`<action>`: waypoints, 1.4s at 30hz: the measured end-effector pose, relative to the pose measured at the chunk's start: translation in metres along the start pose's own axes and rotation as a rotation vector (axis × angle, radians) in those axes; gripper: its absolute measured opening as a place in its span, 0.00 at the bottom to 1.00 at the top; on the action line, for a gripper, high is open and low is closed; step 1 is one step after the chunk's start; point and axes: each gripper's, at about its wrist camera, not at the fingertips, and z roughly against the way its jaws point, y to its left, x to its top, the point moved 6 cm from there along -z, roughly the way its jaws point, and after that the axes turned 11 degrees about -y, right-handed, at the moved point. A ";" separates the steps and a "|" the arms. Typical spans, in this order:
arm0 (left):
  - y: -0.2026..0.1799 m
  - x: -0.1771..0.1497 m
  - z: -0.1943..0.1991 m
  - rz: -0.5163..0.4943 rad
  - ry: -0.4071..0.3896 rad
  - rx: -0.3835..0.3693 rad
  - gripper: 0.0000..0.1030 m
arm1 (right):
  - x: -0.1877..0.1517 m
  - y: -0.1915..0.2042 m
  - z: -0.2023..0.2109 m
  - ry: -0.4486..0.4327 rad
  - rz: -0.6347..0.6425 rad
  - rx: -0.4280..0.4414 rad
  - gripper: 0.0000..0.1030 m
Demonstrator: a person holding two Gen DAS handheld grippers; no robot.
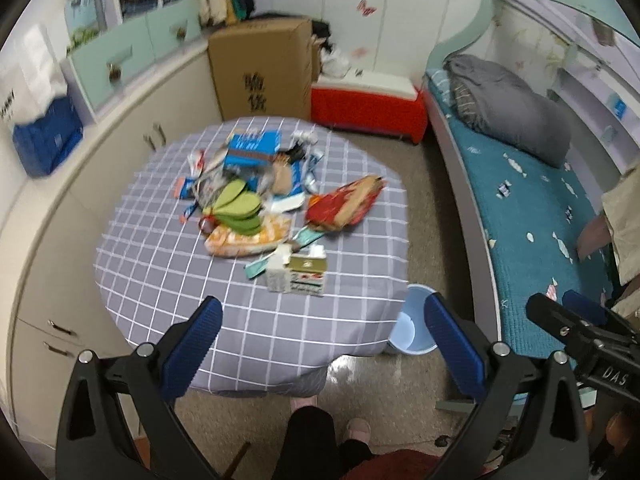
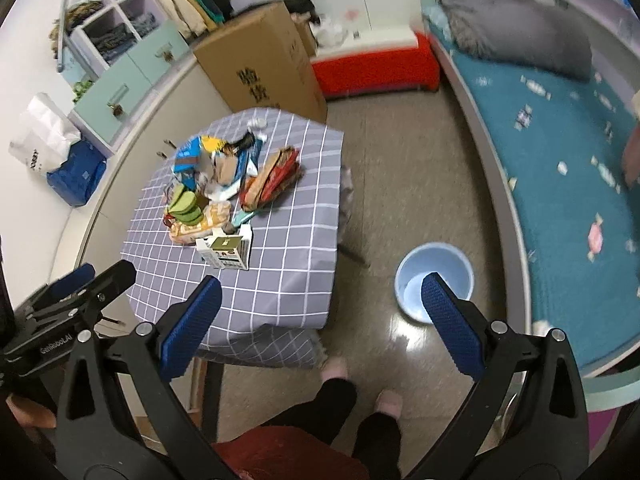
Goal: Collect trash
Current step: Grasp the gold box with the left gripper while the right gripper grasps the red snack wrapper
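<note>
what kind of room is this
Most likely a small bedroom in a home. A bed with a teal sheet and a grey pillow lines one side, clothes hang by a cabinet, and a cloth-covered table of wrappers stands beside a blue bin.

One blue bin [image 2: 435, 280], one carton [image 1: 298, 276], two grippers [image 1: 322, 344].

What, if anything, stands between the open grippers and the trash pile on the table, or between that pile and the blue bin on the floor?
Nothing visible does. The left gripper and right gripper hang open over the table's near edge; the trash pile lies uncovered. The blue bin stands open on the floor beside the table.
</note>
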 end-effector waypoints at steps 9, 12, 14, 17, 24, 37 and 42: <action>0.067 -0.021 -0.107 0.072 0.216 -0.039 0.96 | -0.002 0.030 -0.096 0.169 -0.104 -0.033 0.94; 0.057 -0.022 -0.136 0.039 0.251 -0.074 0.96 | -0.003 0.034 -0.119 0.197 -0.104 -0.068 0.94; 0.044 -0.026 -0.152 -0.021 0.285 -0.085 0.96 | -0.002 0.032 -0.128 0.207 -0.113 -0.093 0.94; 0.033 -0.029 -0.170 -0.047 0.300 -0.094 0.96 | -0.001 0.028 -0.136 0.217 -0.128 -0.123 0.94; 0.024 -0.035 -0.207 -0.117 0.356 -0.044 0.96 | -0.001 0.018 -0.152 0.247 -0.166 -0.178 0.94; 0.061 -0.008 -0.155 0.047 0.292 -0.199 0.68 | 0.023 0.049 -0.182 0.240 -0.264 -0.070 0.94; 0.087 0.024 -0.141 0.083 0.200 -0.142 0.68 | 0.041 0.056 -0.213 0.218 -0.341 -0.034 0.88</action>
